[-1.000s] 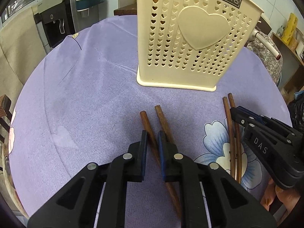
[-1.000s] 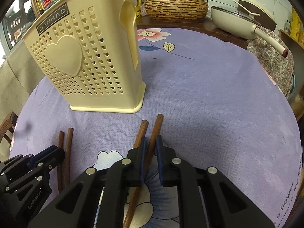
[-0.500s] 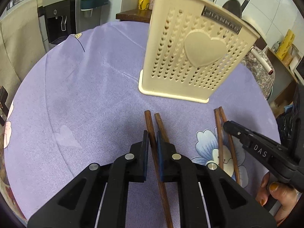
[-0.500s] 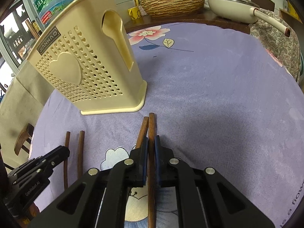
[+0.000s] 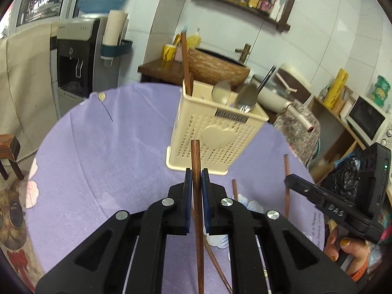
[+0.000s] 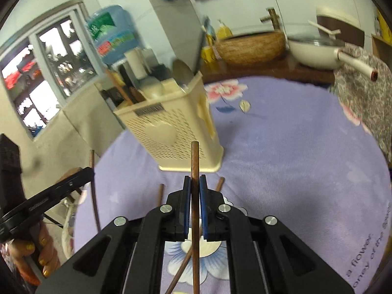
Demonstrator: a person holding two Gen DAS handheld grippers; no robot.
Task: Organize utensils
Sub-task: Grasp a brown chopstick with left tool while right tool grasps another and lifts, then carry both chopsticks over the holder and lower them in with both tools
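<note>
While each of your grippers is clamped on one wooden chopstick, what matters next is how those sticks point relative to the cream utensil holder (image 5: 215,132) standing ahead of you on the purple tablecloth (image 5: 103,152). In the left wrist view, the left gripper (image 5: 195,196) has its blue pads pressed together on the left-held chopstick (image 5: 196,161), whose long axis runs straight along the fingers, its blunt end aimed at the holder's heart-embossed front face, not at the open top. The right gripper (image 6: 195,203) holds the right-held chopstick (image 6: 194,164) the same way, tip forward, with the holder (image 6: 176,132) ahead and a little to the left.

The holder's mouth sits above both tips as the cameras see it, and it already carries a tall chopstick (image 5: 185,58), a ladle (image 5: 221,93) and a metal spoon (image 5: 247,96). I judge you will need to get each stick above the rim and tip it closer to vertical, because a stick pointing forward will meet the perforated wall instead of dropping in.

Neither hand looks clearly nearer; the left faces the holder more squarely, so it may be the easier one to lead with. Two loose chopsticks (image 5: 234,191) lie on the cloth below the grippers, one under each, still to be collected.
</note>
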